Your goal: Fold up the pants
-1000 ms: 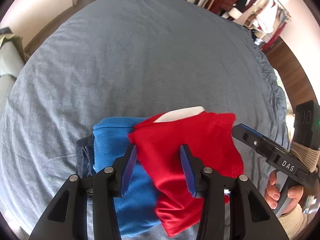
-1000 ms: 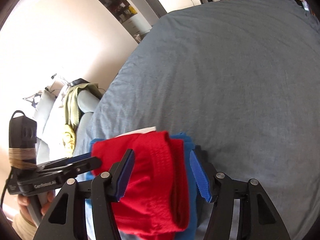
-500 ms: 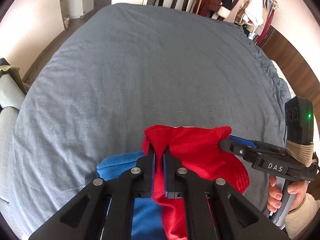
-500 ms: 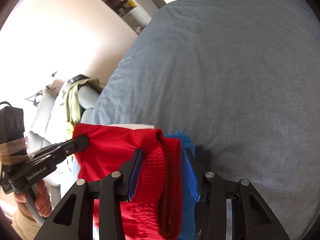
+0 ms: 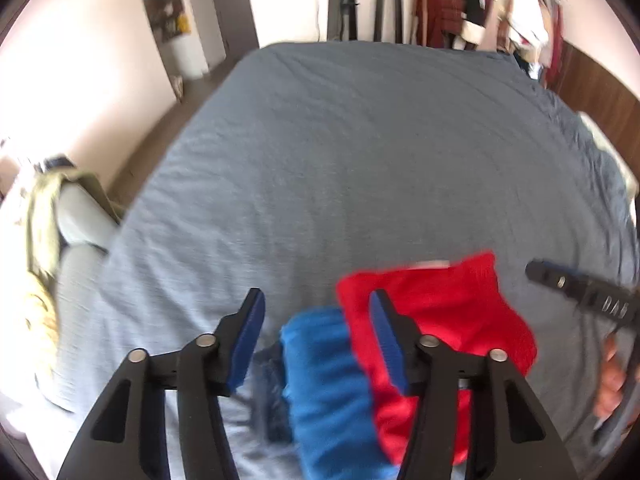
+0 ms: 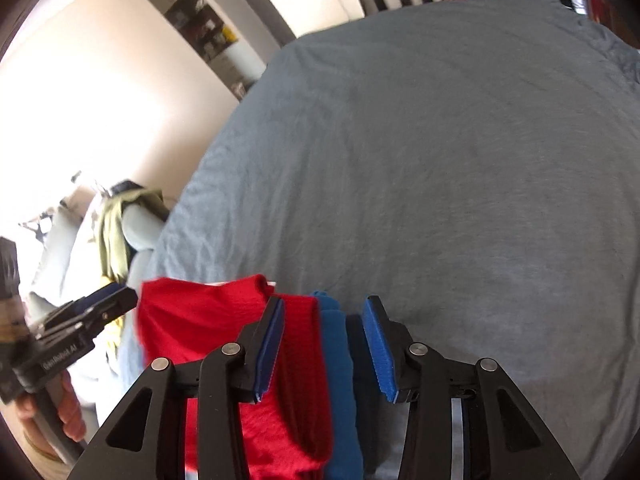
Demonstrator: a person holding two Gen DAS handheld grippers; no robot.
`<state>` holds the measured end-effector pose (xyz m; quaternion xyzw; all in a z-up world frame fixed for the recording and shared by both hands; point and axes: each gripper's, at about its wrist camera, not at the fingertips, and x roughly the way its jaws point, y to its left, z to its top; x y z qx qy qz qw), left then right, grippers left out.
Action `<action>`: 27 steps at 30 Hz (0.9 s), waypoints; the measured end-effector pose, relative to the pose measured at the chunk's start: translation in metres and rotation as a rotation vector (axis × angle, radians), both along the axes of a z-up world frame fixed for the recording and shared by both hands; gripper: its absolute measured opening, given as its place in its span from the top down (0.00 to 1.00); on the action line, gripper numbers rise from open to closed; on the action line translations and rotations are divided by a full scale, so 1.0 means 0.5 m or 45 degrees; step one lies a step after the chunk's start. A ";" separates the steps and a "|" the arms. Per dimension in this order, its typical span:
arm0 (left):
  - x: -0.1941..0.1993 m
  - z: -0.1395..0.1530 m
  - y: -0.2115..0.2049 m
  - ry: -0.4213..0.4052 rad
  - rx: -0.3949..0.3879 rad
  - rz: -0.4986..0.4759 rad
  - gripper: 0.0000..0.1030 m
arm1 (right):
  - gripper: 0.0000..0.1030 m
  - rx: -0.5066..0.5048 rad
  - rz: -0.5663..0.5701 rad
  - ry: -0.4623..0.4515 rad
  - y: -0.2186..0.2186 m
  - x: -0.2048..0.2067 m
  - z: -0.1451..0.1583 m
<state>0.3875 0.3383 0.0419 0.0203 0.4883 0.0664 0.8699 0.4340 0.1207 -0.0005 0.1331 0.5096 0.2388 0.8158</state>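
Folded red pants (image 5: 452, 316) lie on top of a stack with a blue garment (image 5: 324, 376) and a dark one (image 5: 268, 400), at the near edge of the grey bed (image 5: 360, 152). My left gripper (image 5: 316, 336) is open above the stack, holding nothing. My right gripper (image 6: 324, 344) is open over the same stack, its fingers straddling the red pants (image 6: 208, 316) and the blue garment (image 6: 334, 364). Each gripper shows at the edge of the other's view: the right (image 5: 560, 280) and the left (image 6: 108, 304).
The grey bedspread (image 6: 440, 160) stretches far ahead. A chair with greenish clothes (image 5: 44, 216) stands left of the bed. A clothes rack (image 5: 500, 8) and a wooden wall panel are at the far right. A wall niche (image 6: 208, 28) is behind.
The left gripper was shut on the red pants half a second ago and has opened and let go. The right gripper opened wider. The red pants now rest on the stack.
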 end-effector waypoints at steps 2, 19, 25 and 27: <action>-0.042 0.002 -0.026 0.018 0.038 -0.049 0.45 | 0.59 0.041 0.031 -0.007 -0.014 -0.027 0.015; -0.188 -0.104 -0.106 0.182 -0.189 -0.149 0.53 | 0.59 0.157 0.176 0.276 -0.054 -0.192 -0.090; -0.193 -0.125 -0.137 0.205 -0.128 -0.230 0.65 | 0.59 0.160 0.193 0.263 -0.044 -0.194 -0.092; -0.190 -0.134 -0.139 0.222 -0.133 -0.234 0.72 | 0.59 0.153 0.209 0.254 -0.037 -0.196 -0.092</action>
